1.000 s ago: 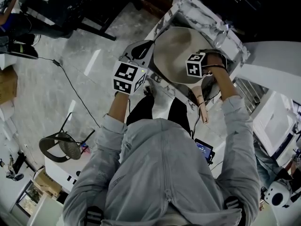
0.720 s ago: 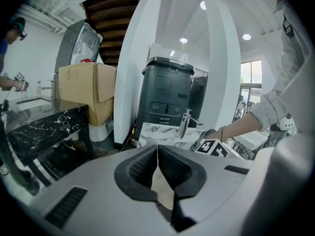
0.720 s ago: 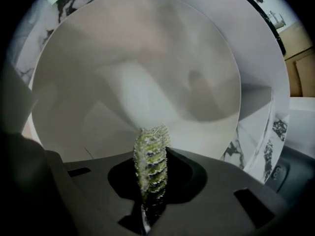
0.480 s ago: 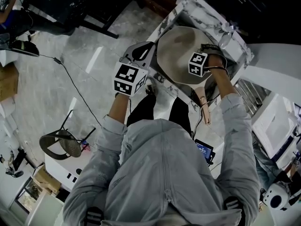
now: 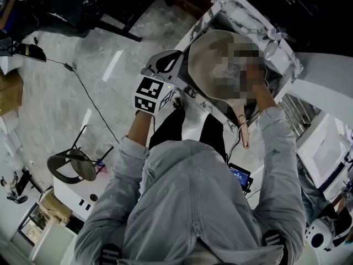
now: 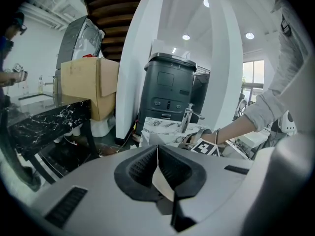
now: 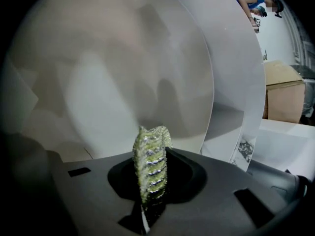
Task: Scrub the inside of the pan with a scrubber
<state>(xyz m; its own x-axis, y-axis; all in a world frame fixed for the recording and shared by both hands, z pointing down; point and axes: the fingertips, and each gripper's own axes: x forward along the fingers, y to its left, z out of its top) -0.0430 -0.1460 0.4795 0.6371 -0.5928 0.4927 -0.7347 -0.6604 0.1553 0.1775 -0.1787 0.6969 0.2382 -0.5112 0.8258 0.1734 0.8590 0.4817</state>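
A wide beige pan (image 5: 207, 54) rests in the marble sink (image 5: 237, 10), its pale handle (image 5: 243, 130) pointing toward me. My left gripper (image 5: 168, 59) is at the pan's left edge, shut on the thin cream rim (image 6: 165, 183) that shows between its jaws (image 6: 157, 159). In the right gripper view, my right gripper (image 7: 150, 161) is shut on a green scrubber (image 7: 150, 156), which points at the pan's pale inner surface (image 7: 98, 73). A mosaic patch hides the right gripper in the head view, so I cannot tell whether the scrubber touches the pan.
A faucet (image 5: 274, 36) stands at the sink's far right corner. In the left gripper view, a dark bin (image 6: 167, 92) and a cardboard box (image 6: 88, 87) stand beyond. On the floor to my left are a chair (image 5: 71, 170) and a cable (image 5: 88, 101).
My right hand has shifted a little toward the far side of the pan. The left gripper has kept its hold at the rim.
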